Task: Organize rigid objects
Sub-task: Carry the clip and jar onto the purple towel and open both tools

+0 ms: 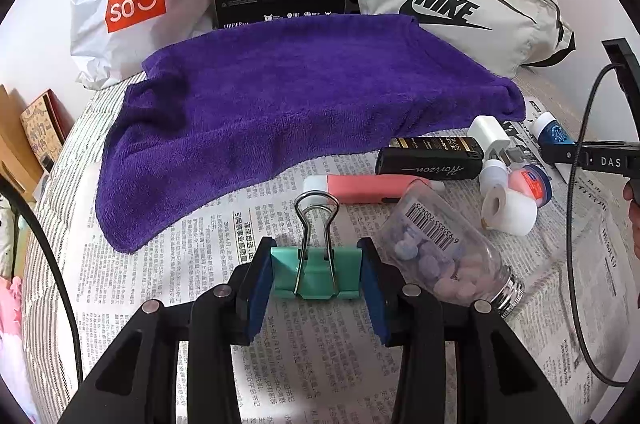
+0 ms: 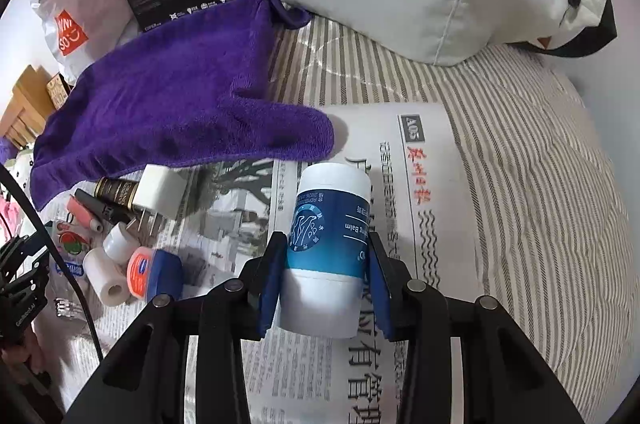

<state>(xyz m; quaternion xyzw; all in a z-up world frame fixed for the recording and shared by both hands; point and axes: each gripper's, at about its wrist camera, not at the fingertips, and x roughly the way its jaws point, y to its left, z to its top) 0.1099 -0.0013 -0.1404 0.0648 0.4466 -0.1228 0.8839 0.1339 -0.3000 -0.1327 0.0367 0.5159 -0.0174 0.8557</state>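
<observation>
Left jaws pinching teal binder clip [image 1: 316, 274], right jaws clamping balm stick [image 2: 326, 248]

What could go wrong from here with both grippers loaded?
1. The left gripper pinches the green binder clip by its smooth sides; it may twist or slip when lifted.
2. The clear pill bottle lies right beside that clip and could get nudged and roll.
3. The balm stick in the right gripper is round, so it could rotate.

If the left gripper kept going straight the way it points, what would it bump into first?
Holding the mint-green metal binder clip, the left gripper would probably meet the printed newspaper first, then the purple terry towel; depth is unclear.
</observation>
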